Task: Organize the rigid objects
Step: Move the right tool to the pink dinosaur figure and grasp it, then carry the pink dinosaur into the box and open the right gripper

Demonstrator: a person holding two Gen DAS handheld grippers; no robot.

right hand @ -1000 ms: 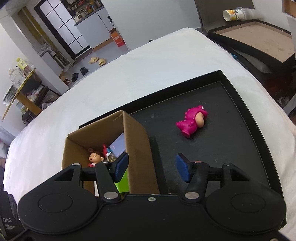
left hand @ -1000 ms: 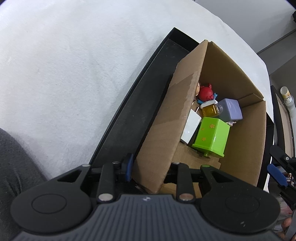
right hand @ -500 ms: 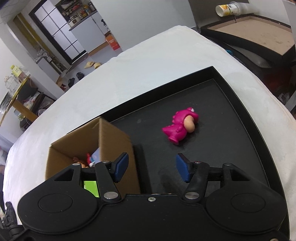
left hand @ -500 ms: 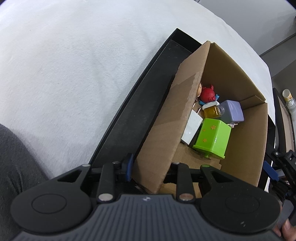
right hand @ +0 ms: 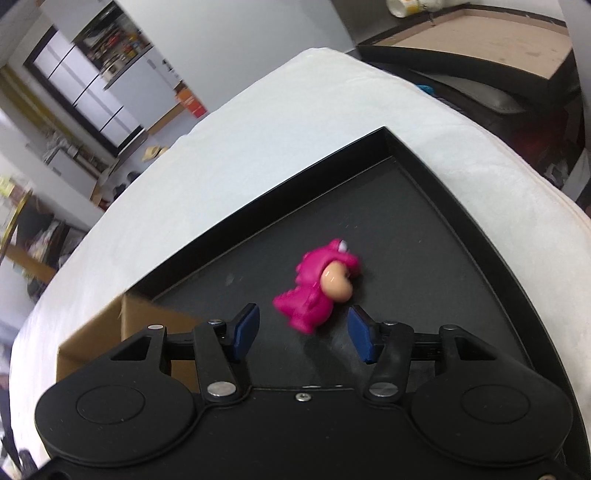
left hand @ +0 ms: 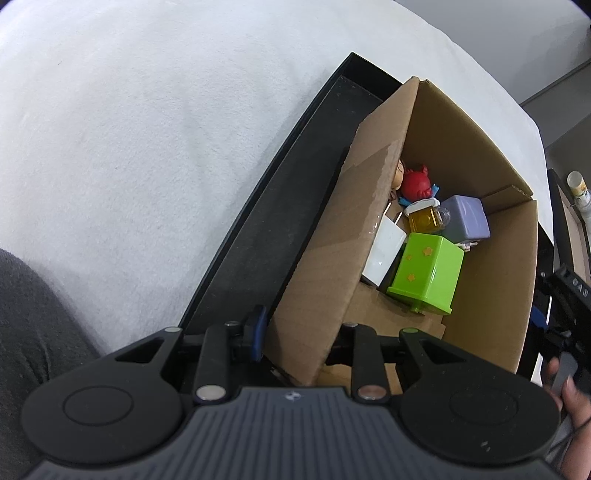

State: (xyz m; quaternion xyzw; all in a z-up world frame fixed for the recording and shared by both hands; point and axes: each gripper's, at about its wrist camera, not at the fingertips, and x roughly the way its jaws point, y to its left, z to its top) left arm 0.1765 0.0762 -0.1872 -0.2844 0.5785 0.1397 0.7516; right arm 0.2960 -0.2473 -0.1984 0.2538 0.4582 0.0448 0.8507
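Note:
My left gripper (left hand: 295, 343) is shut on the near wall of the open cardboard box (left hand: 369, 206), one blue pad outside and the other finger inside. The box stands on the black tray (left hand: 266, 221) and holds a green starred cube (left hand: 424, 273), a purple cube (left hand: 467, 218), an amber mug (left hand: 424, 219), a red crab (left hand: 415, 182) and a white block (left hand: 384, 254). In the right wrist view a pink dinosaur toy (right hand: 314, 291) lies on the tray (right hand: 461, 236). My right gripper (right hand: 303, 336) hangs just behind it, jaws closing, with the tail end between the pads, untouched.
The tray lies on a white cloth (left hand: 147, 129). A box corner (right hand: 122, 325) shows left of my right gripper. A second tray with a brown board (right hand: 480, 48) and a tipped cup (right hand: 406, 5) sit at the back right. A dark sleeve (left hand: 29, 314) fills the lower left.
My right gripper has sunk and moved toward the pink dinosaur, which now sits at its fingertips; the box has slid to the left of that view. The left gripper has kept still.

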